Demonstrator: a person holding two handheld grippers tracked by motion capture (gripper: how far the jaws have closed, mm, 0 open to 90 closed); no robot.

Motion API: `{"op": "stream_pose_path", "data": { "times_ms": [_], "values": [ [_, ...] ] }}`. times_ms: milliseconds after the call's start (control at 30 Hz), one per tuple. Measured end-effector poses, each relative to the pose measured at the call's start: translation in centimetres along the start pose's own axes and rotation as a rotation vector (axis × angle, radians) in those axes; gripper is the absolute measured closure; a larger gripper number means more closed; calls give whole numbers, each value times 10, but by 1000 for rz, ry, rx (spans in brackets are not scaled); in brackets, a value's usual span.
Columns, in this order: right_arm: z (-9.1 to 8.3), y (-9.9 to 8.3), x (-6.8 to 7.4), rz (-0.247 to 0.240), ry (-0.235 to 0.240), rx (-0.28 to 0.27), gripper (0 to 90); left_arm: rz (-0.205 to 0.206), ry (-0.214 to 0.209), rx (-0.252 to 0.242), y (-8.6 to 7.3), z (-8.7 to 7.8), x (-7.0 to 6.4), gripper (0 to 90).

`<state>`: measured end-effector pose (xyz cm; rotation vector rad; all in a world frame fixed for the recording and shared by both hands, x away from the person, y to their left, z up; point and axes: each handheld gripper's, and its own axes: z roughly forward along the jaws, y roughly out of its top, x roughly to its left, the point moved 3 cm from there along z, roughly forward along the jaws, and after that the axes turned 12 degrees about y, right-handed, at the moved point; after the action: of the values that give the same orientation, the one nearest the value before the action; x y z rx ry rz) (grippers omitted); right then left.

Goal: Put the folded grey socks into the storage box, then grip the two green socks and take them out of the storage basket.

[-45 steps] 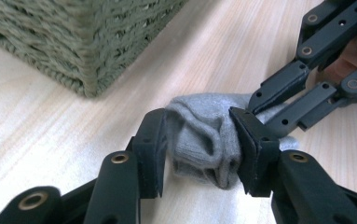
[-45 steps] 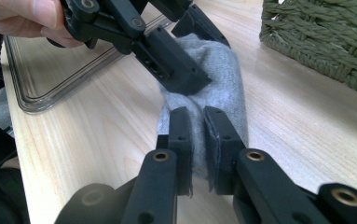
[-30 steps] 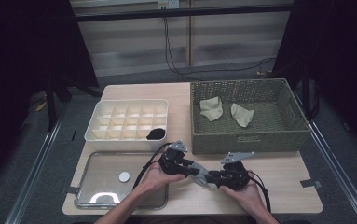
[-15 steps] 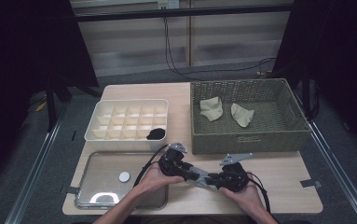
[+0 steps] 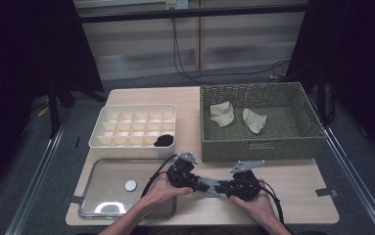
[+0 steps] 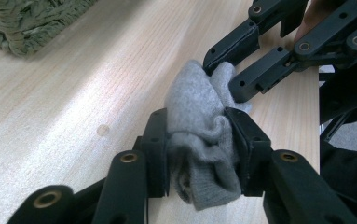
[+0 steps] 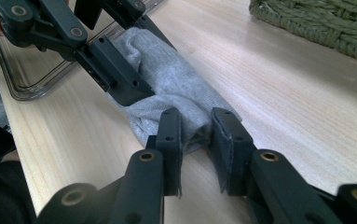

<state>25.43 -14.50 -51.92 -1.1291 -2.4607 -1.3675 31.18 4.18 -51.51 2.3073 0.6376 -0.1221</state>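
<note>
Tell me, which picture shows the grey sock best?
The left gripper view. There the grey sock is big and close, bunched between the jaws of the left gripper. The right gripper view shows it stretched flat on the table. In the high view it is a small patch between both grippers.

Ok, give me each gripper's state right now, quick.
Left gripper: shut on the grey sock.
Right gripper: shut on the same sock's other end.
</note>
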Motion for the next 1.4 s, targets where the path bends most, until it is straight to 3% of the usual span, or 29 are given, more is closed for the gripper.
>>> {"op": "stream_pose_path", "data": {
  "times_ms": [133, 267, 433, 467, 567, 600, 867, 1033, 1100, 1167, 1200, 1233, 1400],
  "values": [
    [-2, 1, -2, 3, -1, -13, 648, 36, 34, 10, 3, -2, 1, 652],
    [-6, 4, -4, -11, -15, -41, 533, 6, 23, -14, 4, -2, 3, 657],
    [-12, 7, -8, -8, -16, -72, 449, 12, 46, -3, 6, -6, 5, 658],
    [-13, 7, -9, -6, -12, -77, 436, 9, 35, -6, 6, -7, 6, 658],
    [-14, 9, -11, 4, -16, -89, 347, 2, 52, -17, 5, -11, 8, 658],
    [-15, 10, -12, 0, -13, -92, 293, -2, 32, -19, 5, -12, 8, 658],
    [-23, 12, -16, 7, 3, -122, 138, 2, 56, -10, 5, -19, 11, 657],
    [-27, 10, -18, -19, 28, -124, 85, -7, 79, -9, 5, -26, 13, 657],
    [-28, 9, -19, 10, 48, -126, 84, -7, 76, -12, 5, -29, 13, 657],
    [-29, 8, -20, 16, 14, -121, 87, -2, 78, -1, 5, -32, 13, 656],
    [-29, 7, -21, 3, 15, -124, 82, 6, 109, 5, 6, -34, 13, 657],
    [-30, 7, -21, -7, 19, -129, 66, 9, 82, 0, 6, -36, 13, 657],
    [-32, 6, -23, 7, -9, -131, 51, 4, 97, -10, 6, -47, 17, 657]
  ]
}}
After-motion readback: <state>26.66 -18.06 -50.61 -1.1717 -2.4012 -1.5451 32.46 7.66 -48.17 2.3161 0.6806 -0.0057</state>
